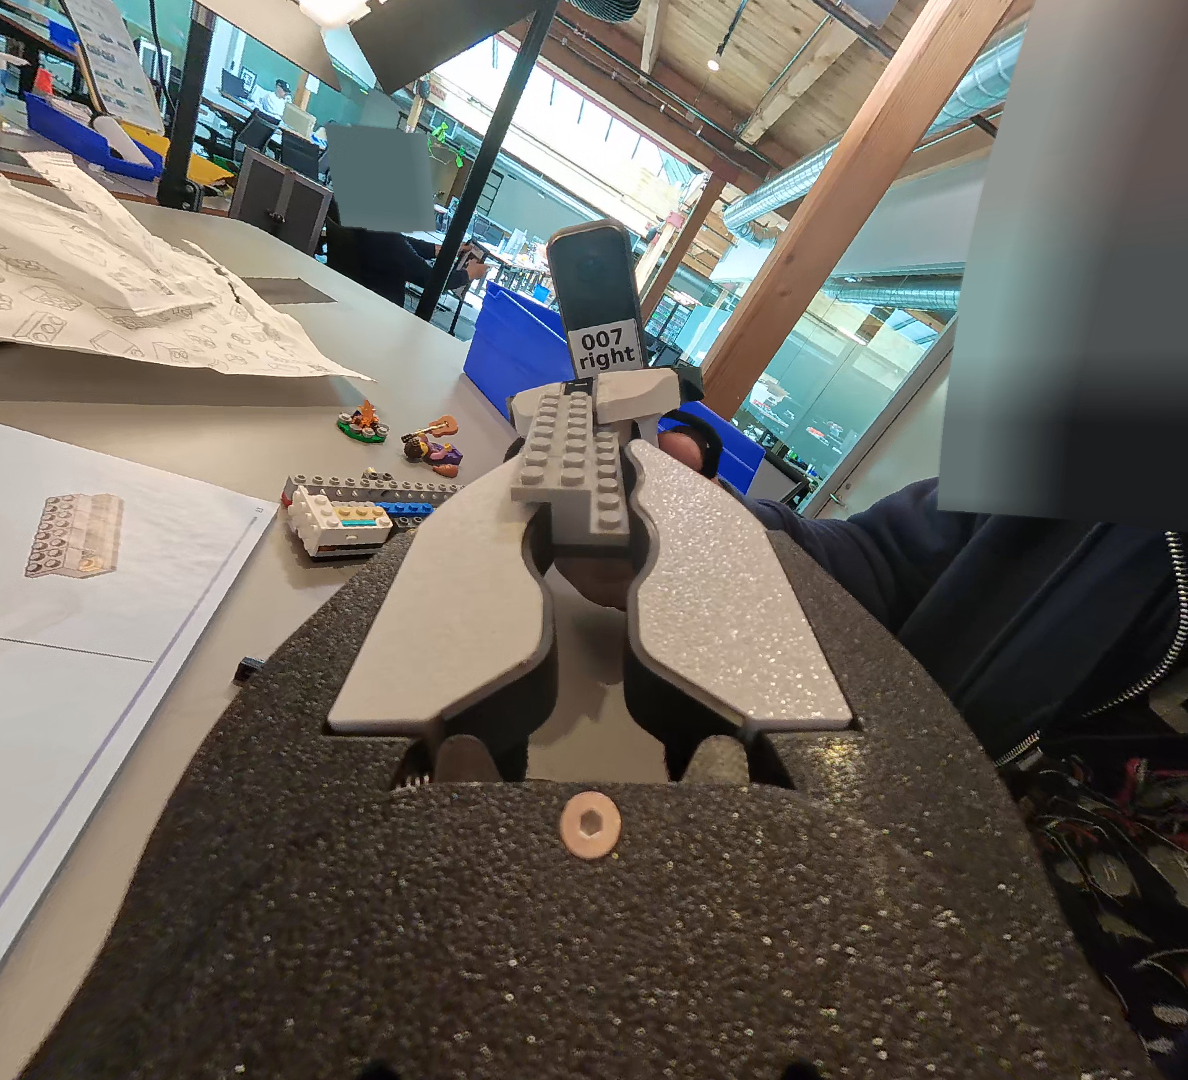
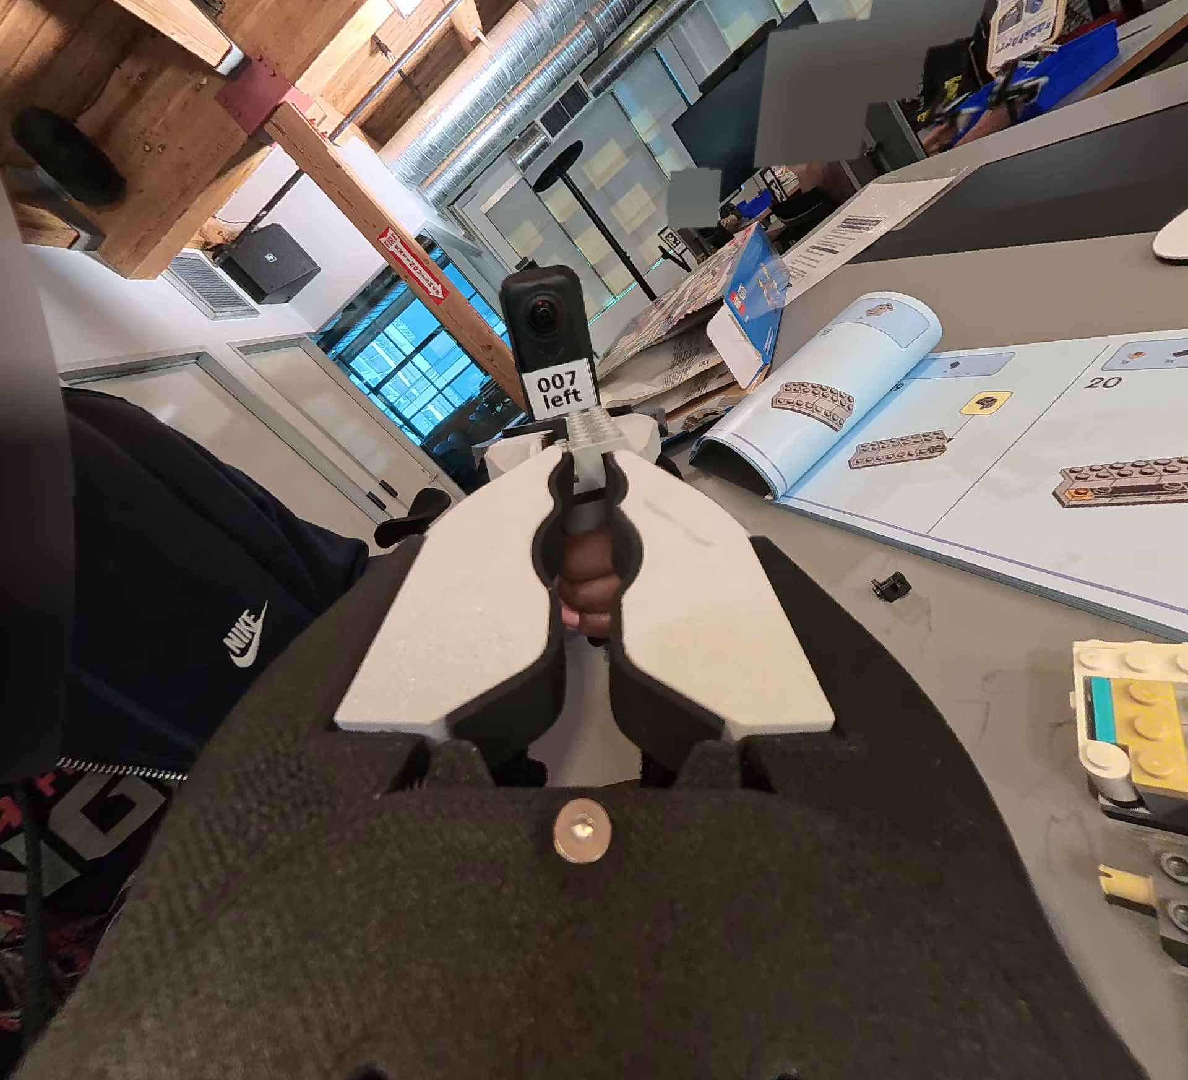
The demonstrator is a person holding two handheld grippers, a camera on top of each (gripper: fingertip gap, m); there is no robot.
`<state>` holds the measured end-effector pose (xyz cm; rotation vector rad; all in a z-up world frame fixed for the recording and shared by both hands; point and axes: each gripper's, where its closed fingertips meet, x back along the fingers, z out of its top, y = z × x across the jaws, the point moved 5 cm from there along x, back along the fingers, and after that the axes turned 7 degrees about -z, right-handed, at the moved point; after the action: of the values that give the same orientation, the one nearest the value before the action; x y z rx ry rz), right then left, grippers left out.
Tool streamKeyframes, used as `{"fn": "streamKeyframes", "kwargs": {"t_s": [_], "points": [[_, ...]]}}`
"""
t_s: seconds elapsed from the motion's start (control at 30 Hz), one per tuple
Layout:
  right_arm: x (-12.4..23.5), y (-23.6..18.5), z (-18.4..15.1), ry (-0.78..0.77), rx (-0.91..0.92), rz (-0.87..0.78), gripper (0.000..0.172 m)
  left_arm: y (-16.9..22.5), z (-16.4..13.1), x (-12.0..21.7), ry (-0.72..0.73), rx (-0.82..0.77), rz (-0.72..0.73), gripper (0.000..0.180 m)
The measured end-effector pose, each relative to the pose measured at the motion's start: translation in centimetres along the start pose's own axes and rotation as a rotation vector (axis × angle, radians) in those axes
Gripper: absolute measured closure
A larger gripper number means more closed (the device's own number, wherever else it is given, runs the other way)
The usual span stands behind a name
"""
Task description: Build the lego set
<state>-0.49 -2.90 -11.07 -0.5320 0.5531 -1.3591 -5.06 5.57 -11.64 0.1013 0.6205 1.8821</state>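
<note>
Grey brick piece: a light grey studded plastic brick assembly (image 1: 575,457), long plate on top with a block under it, is held in the air between the two tools, off the counter (image 1: 212,406), so both can bear on it at once.
Left hand-held gripper (image 1: 578,509): its pale fingers (image 1: 681,490) pinch the near end of the assembly, pressing on the sides of the lower block.
Right hand-held gripper (image 2: 586,470): facing the left one, it pinches the narrow block at the opposite end, fingers (image 2: 643,490) nearly together.
Partly built model: a white, tan, blue and grey brick build (image 1: 347,512) lies on the counter at 9 o'clock of the left tool, within reach.
Figures: a small campfire piece (image 1: 363,422) and a lying toy figure with a guitar (image 1: 434,445) sit at 10 o'clock.
Booklet: an open pale blue instruction booklet (image 2: 964,445) lies at 2 o'clock of the right tool, pages up for reading.
Loose bit: a tiny black part (image 2: 890,586) rests beside the booklet.
</note>
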Motion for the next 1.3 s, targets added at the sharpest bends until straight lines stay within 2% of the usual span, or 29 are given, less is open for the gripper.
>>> {"fn": "streamKeyframes", "kwargs": {"t_s": [0.47, 0.6, 0.7, 0.8, 0.93, 1.03, 1.13, 1.3], "points": [[-0.6, 0.0, -0.3, 0.047, 0.007, -0.022, 0.163, -0.2, -0.2, -0.2, -0.019, -0.016, 0.040, 0.162], [-0.4, 0.0, -0.1, 0.032, 0.019, -0.031, 0.160, 0.0, 0.2, 0.1, -0.047, -0.124, 0.071, 0.163], [0.3, 0.6, 0.4, 0.016, 0.074, -0.095, 0.151, -0.1, 1.2, 1.2, -0.050, -0.164, 0.106, 0.163], [0.7, 1.7, 0.2, -0.051, 0.151, -0.216, 0.150, -0.7, 1.5, 2.4, -0.101, -0.217, 0.175, 0.163], [0.8, 3.9, -1.4, -0.238, 0.330, -0.447, 0.151, -1.4, 1.3, 2.9, -0.164, -0.283, 0.259, 0.163], [0.1, 4.4, -2.9, -0.355, 0.434, -0.511, 0.152, -1.6, 1.4, 2.8, -0.159, -0.301, 0.283, 0.163], [-0.4, 4.3, -3.5, -0.404, 0.509, -0.543, 0.151, -1.9, 1.7, 2.8, -0.093, -0.297, 0.303, 0.163], [-0.7, 5.1, -3.8, -0.453, 0.486, -0.599, 0.150, -1.9, 2.8, 3.0, 0.079, -0.313, 0.320, 0.163]]}}
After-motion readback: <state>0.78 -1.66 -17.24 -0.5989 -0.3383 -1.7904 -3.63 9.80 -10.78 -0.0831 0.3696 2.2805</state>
